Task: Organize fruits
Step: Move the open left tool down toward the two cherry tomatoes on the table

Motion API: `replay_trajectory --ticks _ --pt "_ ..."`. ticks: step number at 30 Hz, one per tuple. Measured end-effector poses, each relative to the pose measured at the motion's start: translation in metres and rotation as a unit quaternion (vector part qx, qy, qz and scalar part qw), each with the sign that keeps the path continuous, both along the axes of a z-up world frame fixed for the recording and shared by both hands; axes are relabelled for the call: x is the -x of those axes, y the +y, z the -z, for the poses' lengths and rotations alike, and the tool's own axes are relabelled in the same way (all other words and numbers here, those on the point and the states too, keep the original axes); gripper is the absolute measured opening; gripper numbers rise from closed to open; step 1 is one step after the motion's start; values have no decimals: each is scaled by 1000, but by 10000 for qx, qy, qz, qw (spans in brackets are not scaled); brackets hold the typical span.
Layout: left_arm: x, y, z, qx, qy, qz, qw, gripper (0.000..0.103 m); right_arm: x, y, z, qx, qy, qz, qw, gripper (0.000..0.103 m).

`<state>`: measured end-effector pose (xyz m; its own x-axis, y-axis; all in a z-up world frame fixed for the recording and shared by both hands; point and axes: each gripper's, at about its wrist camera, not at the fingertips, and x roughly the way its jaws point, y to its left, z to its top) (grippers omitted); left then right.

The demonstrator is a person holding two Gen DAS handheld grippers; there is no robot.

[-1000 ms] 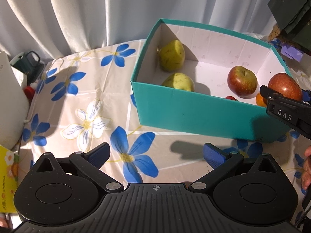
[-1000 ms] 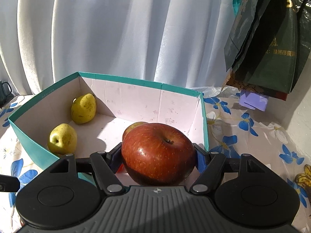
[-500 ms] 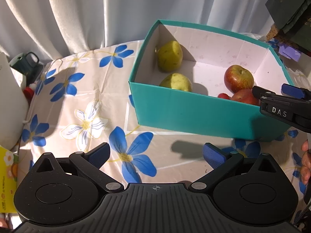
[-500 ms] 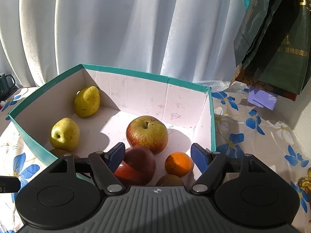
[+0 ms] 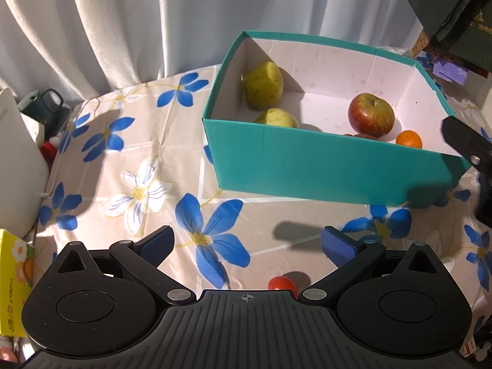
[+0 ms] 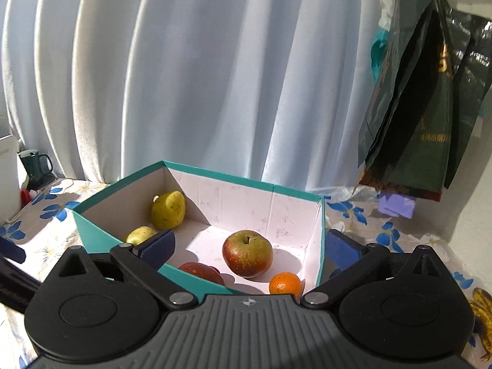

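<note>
Teal cardboard box (image 5: 332,172) at centre right of the left wrist view, set on the floral-clothed worktop (image 5: 129,166). Inside, as shown in the right wrist view: two yellow-green pears (image 6: 168,210) at the left corner, a red-green apple (image 6: 247,253) at centre, a darker red apple (image 6: 201,272) against the near wall, a mandarin (image 6: 285,283) at lower right.

Left claw (image 5: 247,247) spread wide and empty, low over the cloth; a small red tomato (image 5: 281,283) just beyond its body at bottom centre. Right claw (image 6: 249,246) likewise spread wide and empty, above the near rim of the box.

Step in hand, as judged: pick up the tomato remaining outside the box. Best done by backing the left claw off enough to bring the tomato between the blue pads (image 5: 156,246), lowering until the pads straddle its widest part, closing gently since soft skin bruises, then lifting clear of the box wall before release into free floor space.

Hard to make out: most of the tomato, masked by the claw body; the dark apple, nearly hidden behind the near wall in the left wrist view; the second pear, partly behind a pad in the right wrist view; yellow fruit, probably bananas (image 6: 482,316), cut off at the right edge.
</note>
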<state>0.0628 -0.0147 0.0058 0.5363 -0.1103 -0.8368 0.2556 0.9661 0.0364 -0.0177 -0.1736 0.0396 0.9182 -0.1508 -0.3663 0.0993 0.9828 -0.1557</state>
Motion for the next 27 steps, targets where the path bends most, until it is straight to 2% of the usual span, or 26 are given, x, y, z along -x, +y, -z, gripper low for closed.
replay_trajectory --ticks 4,5,9,13,18,23,27 --pt "6 3 4 -76 19 3 10000 103 52 15 -11 231 -895 -119 9956 103" --pt "9 4 6 -89 23 4 10000 103 61 18 -11 209 -987 -162 9948 103" --pt "16 8 12 -112 84 26 9999 103 71 21 -4 -69 -277 -408 9988 103" --pt "25 14 22 -81 79 104 9999 103 85 11 2 -673 -200 -170 9974 103" --pt "38 35 42 288 115 361 9989 103 101 1 9 -1266 39 210 9917 103" --pt "54 41 53 217 -119 585 9980 103 110 -6 21 -1605 277 501 9854 103" --pt "55 37 56 383 -138 642 9971 103 111 -8 28 -1725 463 554 9824 103"
